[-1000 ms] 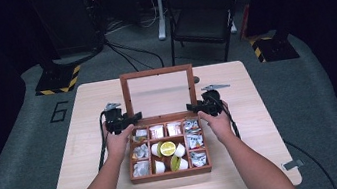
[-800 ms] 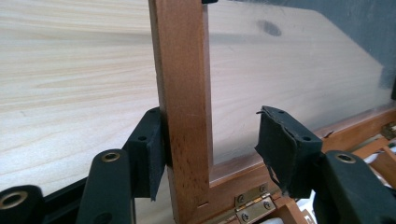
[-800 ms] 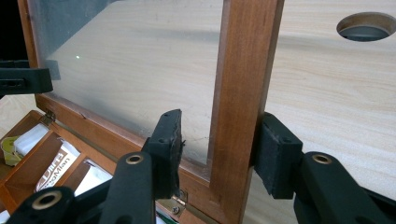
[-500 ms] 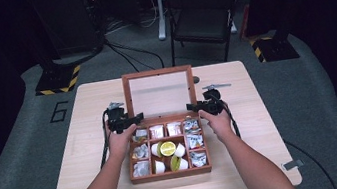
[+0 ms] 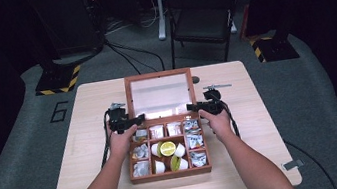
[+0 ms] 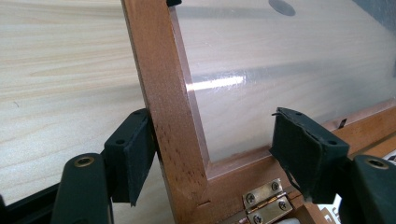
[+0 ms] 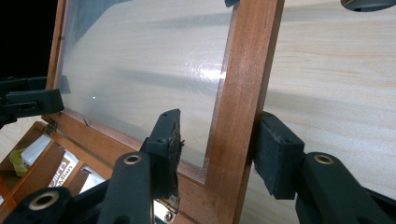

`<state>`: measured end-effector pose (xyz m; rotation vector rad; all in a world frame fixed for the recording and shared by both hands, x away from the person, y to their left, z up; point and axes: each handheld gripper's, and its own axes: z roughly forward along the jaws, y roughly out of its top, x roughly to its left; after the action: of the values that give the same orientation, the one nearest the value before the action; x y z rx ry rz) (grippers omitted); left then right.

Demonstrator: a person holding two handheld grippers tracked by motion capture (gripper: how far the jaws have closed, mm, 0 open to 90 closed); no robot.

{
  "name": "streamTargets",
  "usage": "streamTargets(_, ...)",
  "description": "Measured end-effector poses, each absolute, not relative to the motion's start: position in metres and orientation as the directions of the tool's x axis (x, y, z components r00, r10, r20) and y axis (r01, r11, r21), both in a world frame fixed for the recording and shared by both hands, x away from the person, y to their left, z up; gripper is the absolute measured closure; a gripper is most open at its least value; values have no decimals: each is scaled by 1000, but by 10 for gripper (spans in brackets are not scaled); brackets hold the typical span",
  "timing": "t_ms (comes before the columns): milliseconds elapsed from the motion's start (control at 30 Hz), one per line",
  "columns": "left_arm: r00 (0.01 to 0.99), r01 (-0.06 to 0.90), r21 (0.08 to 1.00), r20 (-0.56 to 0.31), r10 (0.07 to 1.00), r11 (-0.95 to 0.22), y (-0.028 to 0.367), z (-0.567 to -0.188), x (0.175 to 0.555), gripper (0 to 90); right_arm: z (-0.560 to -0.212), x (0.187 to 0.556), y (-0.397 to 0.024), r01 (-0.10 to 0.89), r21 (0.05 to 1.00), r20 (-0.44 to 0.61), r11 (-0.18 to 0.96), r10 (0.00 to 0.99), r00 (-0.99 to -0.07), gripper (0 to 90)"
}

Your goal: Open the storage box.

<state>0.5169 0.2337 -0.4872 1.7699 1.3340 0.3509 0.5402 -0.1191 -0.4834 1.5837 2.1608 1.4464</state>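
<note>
Left of the wooden box [image 5: 167,148], on the pale tabletop [image 5: 94,186], sits the left gripper [image 5: 132,120], held by the left hand [image 5: 123,140] at the near left corner of the raised lid [image 5: 160,94]. Seen in the left gripper view [image 6: 212,158] with jaws part open and just been opening: outer pad touching or nearly touching the outside of the lid's left frame post, inner pad well clear of the clear pane, so the post stands between the jaws without a squeeze. Just below, a brass hinge [image 6: 264,199] joining lid and box. Centre of the tabletop: the box itself, lid standing upright at its far edge, compartments open toward the near side. Left and right columns filled with small wrapped packets; middle column holding white cups [image 5: 180,150] and a cut lime [image 5: 167,148], with a second green wedge nearer. Right of the box, the right gripper [image 5: 196,106] in the right hand [image 5: 218,121], mirrored at the lid's right frame post. Seen in the right gripper view [image 7: 217,147] clamped across that post: one pad against the pane side, the other against the outer wooden face. Beyond the tabletop, on the grey floor, a dark folding chair [image 5: 200,19].
</note>
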Motion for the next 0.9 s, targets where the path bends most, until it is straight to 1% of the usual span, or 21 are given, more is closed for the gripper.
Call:
streamTargets(333,373,646,762,-269,888,-40,233,-489,518,291,-487,542,-120,702,713,440,0,779,-447,530)
streamTargets(633,347,683,731,-323,881,-1,235,-493,520,288,-490,544,-122,719,695,455,-11,780,-429,524)
streamTargets(767,345,686,728,-318,883,-6,235,-493,521,279,-491,545,-123,734,678,469,-19,781,-413,524)
streamTargets(900,343,695,719,-339,876,6,236,-495,522,280,-491,545,-123,737,676,466,-16,784,-411,525)
